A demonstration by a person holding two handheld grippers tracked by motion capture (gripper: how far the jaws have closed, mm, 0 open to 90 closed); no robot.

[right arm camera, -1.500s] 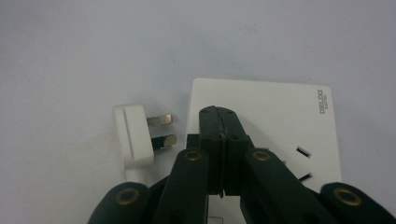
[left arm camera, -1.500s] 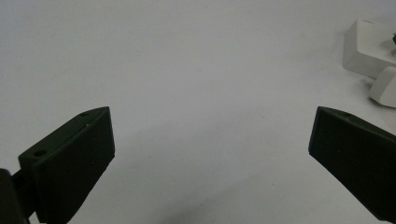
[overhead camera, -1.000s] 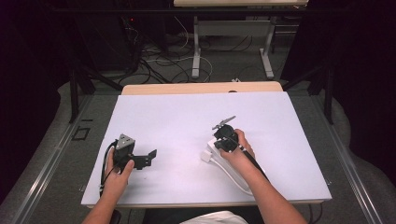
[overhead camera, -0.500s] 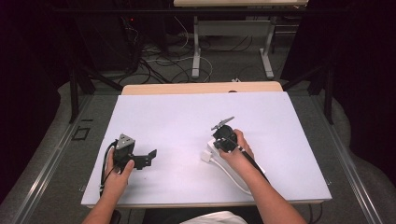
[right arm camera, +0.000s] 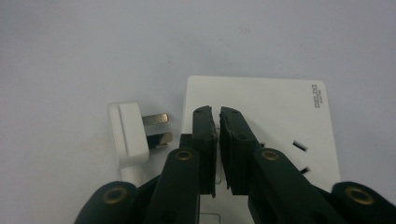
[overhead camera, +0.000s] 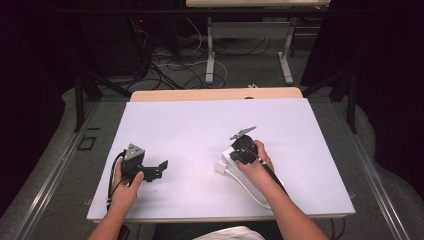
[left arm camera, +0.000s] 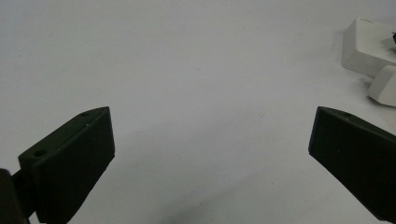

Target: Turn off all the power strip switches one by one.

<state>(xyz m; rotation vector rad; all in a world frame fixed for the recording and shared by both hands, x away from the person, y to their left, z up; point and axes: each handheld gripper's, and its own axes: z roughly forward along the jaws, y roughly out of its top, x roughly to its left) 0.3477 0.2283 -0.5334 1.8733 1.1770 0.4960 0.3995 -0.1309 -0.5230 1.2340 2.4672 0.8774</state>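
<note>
A white power strip [right arm camera: 280,107] lies flat on the table, with socket slots on its face. Just left of it lies a white plug [right arm camera: 128,135], unplugged, its metal prongs [right arm camera: 156,128] pointing at the strip. My right gripper [right arm camera: 217,112] is shut with nothing between its jaws, its tips over the strip's near-left part. From above, the right gripper [overhead camera: 240,154] points down at the strip [overhead camera: 227,161]. My left gripper [overhead camera: 161,169] rests at the table's left, open and empty. Its own view has the open left gripper [left arm camera: 211,116] with the strip [left arm camera: 369,46] and the plug [left arm camera: 385,86] far off.
A white cable [overhead camera: 250,187] runs from the plug back under the person's right forearm. The white table top [overhead camera: 200,130] spreads wide around both hands. Beyond its far edge stand desk legs and loose floor cables [overhead camera: 190,65].
</note>
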